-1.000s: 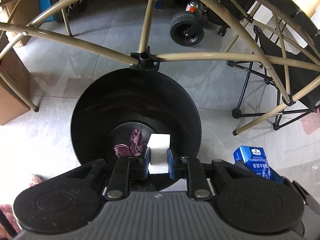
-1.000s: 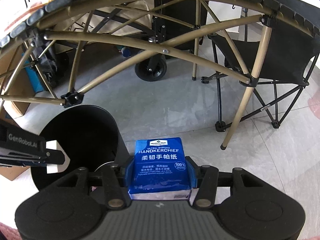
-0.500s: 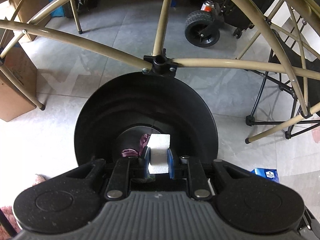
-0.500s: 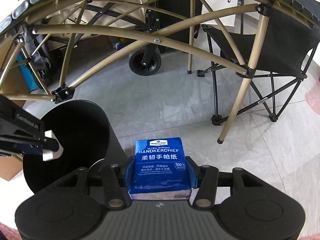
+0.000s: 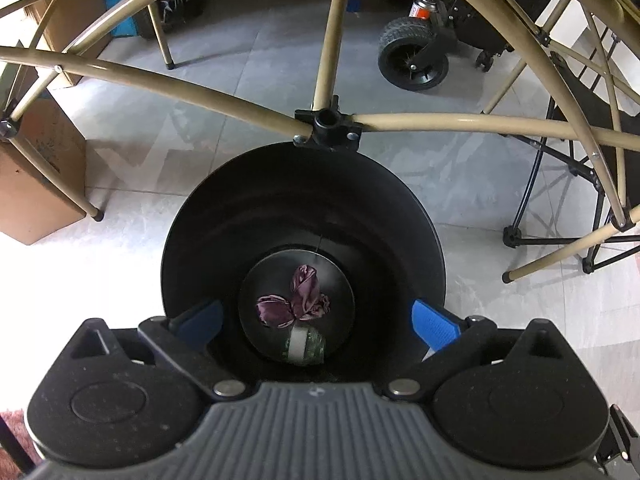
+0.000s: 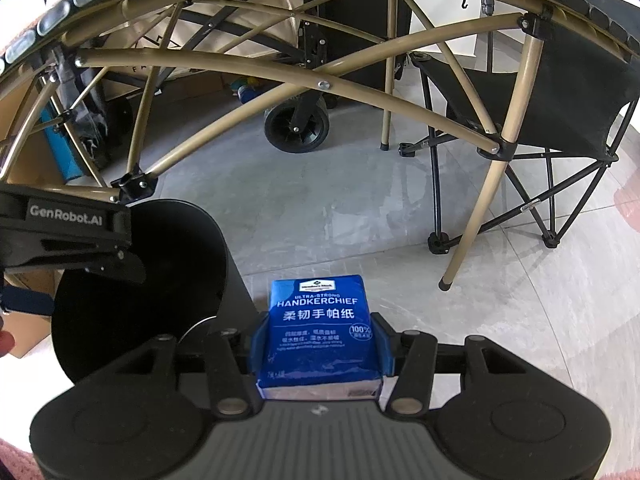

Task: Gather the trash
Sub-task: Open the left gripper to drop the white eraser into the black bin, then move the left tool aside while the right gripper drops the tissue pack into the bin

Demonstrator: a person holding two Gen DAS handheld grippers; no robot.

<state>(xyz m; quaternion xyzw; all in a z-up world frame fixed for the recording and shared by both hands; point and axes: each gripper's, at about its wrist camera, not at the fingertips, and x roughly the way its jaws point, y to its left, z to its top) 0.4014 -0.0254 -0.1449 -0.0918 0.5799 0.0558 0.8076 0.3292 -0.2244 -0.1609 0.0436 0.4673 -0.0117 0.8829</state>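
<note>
Left claw (image 5: 316,320) jaws opening, nothing between, directly over black bin (image 5: 400,208); right claw (image 6: 320,340) clamped on handkerchief pack (image 6: 322,332); bin mouth (image 6: 132,280) lies left of, below pack.

Black bins: one (image 5: 304,216)
Purple crumpled scraps in the bin: one (image 5: 296,300)
White pieces in the bin: one (image 5: 298,344)
Blue handkerchief packs: one (image 6: 320,332)
Claws: two (image 5: 316,322) (image 6: 320,346)
Black wheels: one (image 5: 412,58)
Folding chairs: one (image 6: 560,104)

The bin (image 5: 304,216) stood on the floor below the frame's joint (image 5: 328,126); crumpled wrappers (image 5: 296,300) lay inside at its bottom, a wheel (image 5: 414,58) well behind it.
</note>
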